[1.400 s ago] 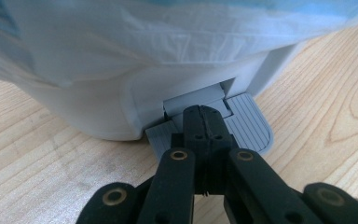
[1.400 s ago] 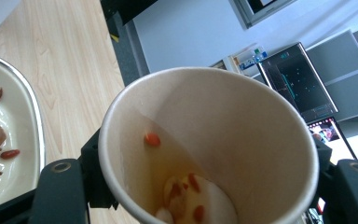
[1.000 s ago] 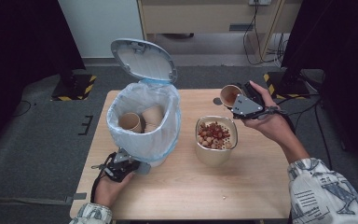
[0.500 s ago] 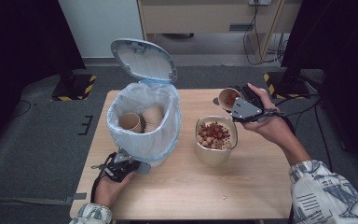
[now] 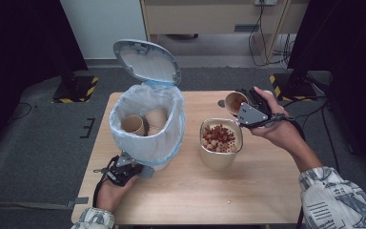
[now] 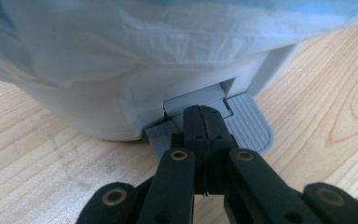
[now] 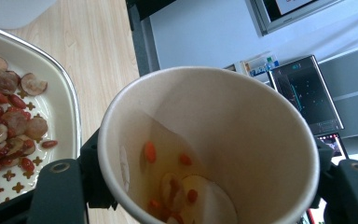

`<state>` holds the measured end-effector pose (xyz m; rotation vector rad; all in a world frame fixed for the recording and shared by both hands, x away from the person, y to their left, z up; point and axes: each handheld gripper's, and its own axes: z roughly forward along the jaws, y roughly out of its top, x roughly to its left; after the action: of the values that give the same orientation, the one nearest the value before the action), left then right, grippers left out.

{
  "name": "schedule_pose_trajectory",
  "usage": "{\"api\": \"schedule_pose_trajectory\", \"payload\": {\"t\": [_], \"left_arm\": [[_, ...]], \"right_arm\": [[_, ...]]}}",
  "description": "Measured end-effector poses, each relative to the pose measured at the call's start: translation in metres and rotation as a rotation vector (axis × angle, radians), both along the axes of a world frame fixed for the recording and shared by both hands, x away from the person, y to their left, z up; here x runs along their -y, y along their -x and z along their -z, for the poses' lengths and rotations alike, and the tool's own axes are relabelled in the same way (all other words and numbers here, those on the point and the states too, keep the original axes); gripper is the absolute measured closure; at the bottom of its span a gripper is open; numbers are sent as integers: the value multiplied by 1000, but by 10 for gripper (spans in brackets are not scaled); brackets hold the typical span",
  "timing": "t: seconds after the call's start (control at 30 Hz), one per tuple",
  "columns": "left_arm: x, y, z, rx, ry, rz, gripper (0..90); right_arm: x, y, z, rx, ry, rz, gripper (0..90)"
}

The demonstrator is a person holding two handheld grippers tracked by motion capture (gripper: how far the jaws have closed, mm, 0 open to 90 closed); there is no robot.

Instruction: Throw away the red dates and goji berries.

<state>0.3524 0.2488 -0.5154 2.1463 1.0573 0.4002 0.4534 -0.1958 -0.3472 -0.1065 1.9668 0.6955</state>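
- Two grippers were in play: the left gripper (image 6: 204, 122) had its black jaws pressed together, tips resting on the ribbed grey plastic pedal (image 6: 249, 130) of the bin (image 5: 147, 125), near the table's (image 5: 267, 191) front left corner.
- Right gripper (image 5: 240, 109) was clamped on a paper cup (image 7: 209, 144), held tilted above the table's far right part, just behind the strainer bowl (image 5: 220, 143).
- Cup: round, smooth off-white card inside, brown outside; right gripper view showed a little yellowish liquid with orange-red berries and pale slices pooled low in it, which the high view was too small to show.
- Strainer bowl: squarish with rounded corners, cream rim, perforated insert with small cross-shaped holes, loaded with red berries and sliced dried fruit; stood right of the table's middle.
- Bin: white plastic body, thin crinkly translucent liner folded over the rim, oval grey-blue lid (image 5: 147, 61) standing up; high view showed paper cups (image 5: 145, 123) inside, left gripper view gave the base and pedal close up.
- Table: light wood grain, matte.
- No readable writing; a screen (image 7: 307, 95) behind the cup in right gripper view was too blurred to read.
- One small crumb (image 5: 228, 202) lay near the front edge.
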Motion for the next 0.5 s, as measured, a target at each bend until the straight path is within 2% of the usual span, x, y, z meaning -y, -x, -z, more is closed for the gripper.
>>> {"api": "schedule_pose_trajectory", "payload": {"t": [0.33, 0.5], "left_arm": [[0, 0, 0, -1, 1, -1, 900], [0, 0, 0, 0, -1, -1, 900]], "right_arm": [[-6, 2, -4, 7, 16, -10, 285], [-5, 6, -10, 19, 42, -15, 284]]}}
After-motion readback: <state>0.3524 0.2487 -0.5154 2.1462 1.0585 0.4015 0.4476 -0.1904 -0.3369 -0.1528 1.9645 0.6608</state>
